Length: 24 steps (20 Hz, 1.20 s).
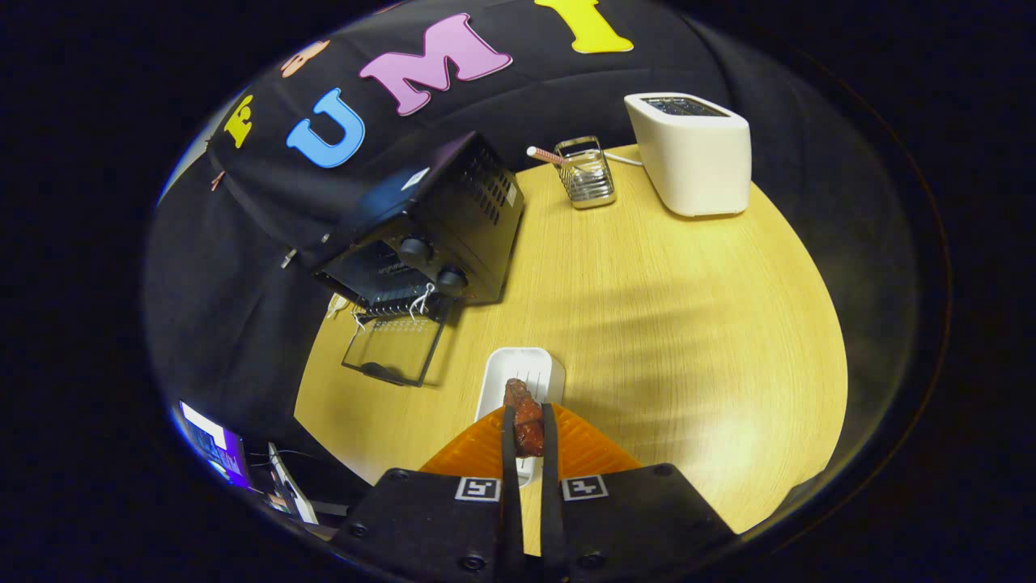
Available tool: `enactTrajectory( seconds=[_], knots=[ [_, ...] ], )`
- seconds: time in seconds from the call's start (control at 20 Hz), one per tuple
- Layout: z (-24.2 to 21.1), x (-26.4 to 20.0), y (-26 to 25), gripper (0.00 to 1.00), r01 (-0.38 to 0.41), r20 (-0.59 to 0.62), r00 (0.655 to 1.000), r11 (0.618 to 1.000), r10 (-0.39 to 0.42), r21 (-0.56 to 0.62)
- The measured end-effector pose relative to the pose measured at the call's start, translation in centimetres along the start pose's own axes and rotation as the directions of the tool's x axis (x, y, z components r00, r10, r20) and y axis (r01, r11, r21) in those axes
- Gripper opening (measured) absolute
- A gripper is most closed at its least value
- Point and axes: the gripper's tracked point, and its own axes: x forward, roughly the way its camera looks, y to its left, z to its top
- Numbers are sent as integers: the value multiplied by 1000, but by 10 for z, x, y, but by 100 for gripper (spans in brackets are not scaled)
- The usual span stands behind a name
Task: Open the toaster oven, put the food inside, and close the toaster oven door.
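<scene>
A reddish-brown piece of food (526, 421) is pinched between my two fingers, and my gripper (528, 429) is shut on it, held above a small white tray (518, 372) on the wooden table (664, 324). The black toaster oven (429, 227) stands beyond and to the left of the fingers. Its glass door (392, 348) is swung down open onto the table, with a white string tied at the handle. Two knobs (433, 263) show on its front.
A white slot toaster (692, 154) stands at the far side of the table, with a wire holder (587, 172) holding a pink-striped stick beside it. A lit screen (214, 449) sits below the table's near-left edge.
</scene>
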Motion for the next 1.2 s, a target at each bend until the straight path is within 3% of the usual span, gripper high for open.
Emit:
enactTrajectory(
  seconds=[0.35,0.65,0.85,1.2],
  knots=[
    [10,-21,73,13,49,157,987,998,-45,-24],
    [15,-14,162,13,10,255,967,1000,-5,-20],
    [24,19,221,13,-31,294,955,999,40,-37],
    [55,101,267,13,-91,358,932,993,56,81]
  ],
)
